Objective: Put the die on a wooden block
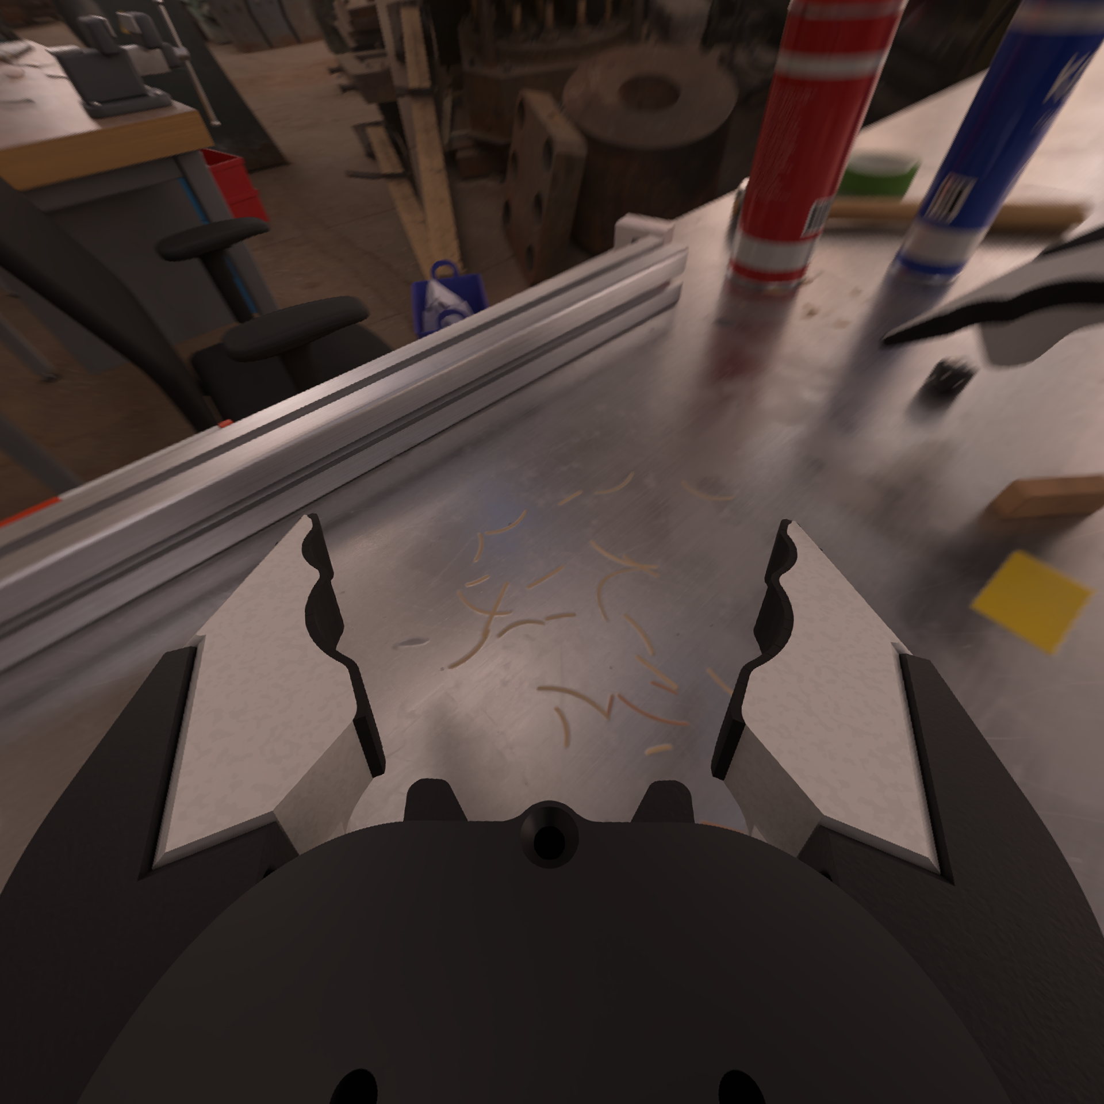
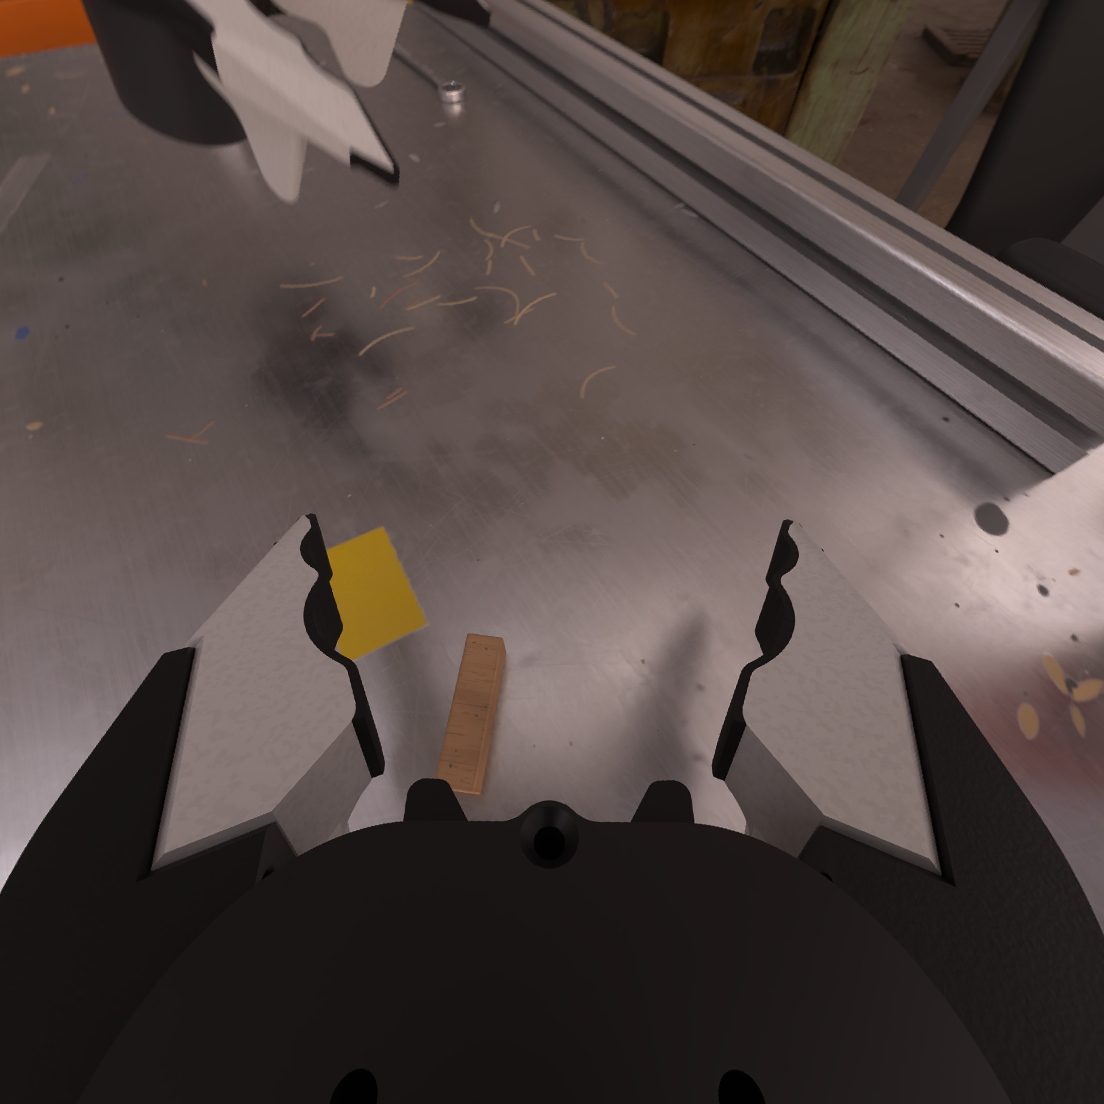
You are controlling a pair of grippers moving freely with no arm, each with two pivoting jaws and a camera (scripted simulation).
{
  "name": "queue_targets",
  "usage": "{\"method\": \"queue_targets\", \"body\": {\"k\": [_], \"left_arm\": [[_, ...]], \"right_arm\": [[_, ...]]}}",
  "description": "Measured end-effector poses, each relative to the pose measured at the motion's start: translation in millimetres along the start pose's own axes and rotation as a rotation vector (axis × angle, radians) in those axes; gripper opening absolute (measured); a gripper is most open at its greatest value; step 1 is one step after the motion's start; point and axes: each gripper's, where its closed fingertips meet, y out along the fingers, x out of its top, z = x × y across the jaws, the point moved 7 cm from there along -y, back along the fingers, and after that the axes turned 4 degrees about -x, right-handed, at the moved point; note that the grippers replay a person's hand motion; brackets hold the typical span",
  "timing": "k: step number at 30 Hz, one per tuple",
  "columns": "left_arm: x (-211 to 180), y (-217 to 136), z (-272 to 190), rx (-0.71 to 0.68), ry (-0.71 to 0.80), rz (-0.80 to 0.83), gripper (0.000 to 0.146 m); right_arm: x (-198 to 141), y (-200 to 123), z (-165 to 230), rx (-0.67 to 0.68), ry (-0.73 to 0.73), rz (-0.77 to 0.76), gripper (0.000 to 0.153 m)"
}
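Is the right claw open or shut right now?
Open. The right claw has its fingers spread wide with nothing between them; the wooden block lies flat on the metal table below.

Saw white letters on the tall red can and the tall blue can standing on the metal table, too blurred and cut off to read. Found no letters or numbers on the yellow square, the wooden block or the metal rail along the table's edge. Spotted no signs or marks to read in the right wrist view either.
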Motion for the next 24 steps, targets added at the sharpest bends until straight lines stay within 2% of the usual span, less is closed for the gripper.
{"method": "queue_targets", "body": {"k": [2,5,6,7,9,10,11,12,14,15,16,19,21,24], "left_arm": [[2,-5,5,-0.053,-0.056,-0.042,0.142],[1,-9,10,-0.075,-0.039,-0.039,0.141],[0,-10,9,-0.088,-0.036,-0.040,0.137],[-1,-10,8,-0.110,-0.034,-0.049,0.124],[-3,-13,5,-0.174,-0.030,-0.091,0.077],[-4,-14,3,-0.219,-0.029,-0.105,0.045],[-4,-16,2,-0.268,-0.029,-0.109,0.016],[-4,-17,1,-0.305,-0.032,-0.107,0.000],[-4,-17,-1,-0.325,-0.016,-0.096,0.000],[-4,-18,-2,-0.320,0.002,-0.085,0.000],[-4,-17,-3,-0.313,0.018,-0.069,0.000],[-5,-15,-6,-0.318,0.029,-0.037,0.000],[-7,-13,-6,-0.321,0.021,-0.016,0.000],[-12,-10,-5,-0.313,0.014,0.017,0.000]], "right_arm": [[0,2,5,0.019,-0.040,0.019,0.143],[1,6,12,0.055,-0.081,0.032,0.143],[1,6,14,0.066,-0.096,0.031,0.143],[1,6,16,0.084,-0.115,0.027,0.143],[2,3,23,0.163,-0.134,0.018,0.140],[2,1,25,0.223,-0.126,0.017,0.127],[4,0,27,0.266,-0.117,0.008,0.107],[4,-2,29,0.301,-0.117,-0.007,0.083],[5,-5,30,0.328,-0.129,-0.037,0.036],[4,-6,29,0.312,-0.133,-0.037,0.026],[3,-6,28,0.294,-0.144,-0.021,0.022],[-2,-4,24,0.231,-0.181,0.058,0.020],[-2,-8,15,0.138,-0.178,0.117,0.024],[-3,-29,-14,-0.072,-0.097,0.159,0.046]]}}
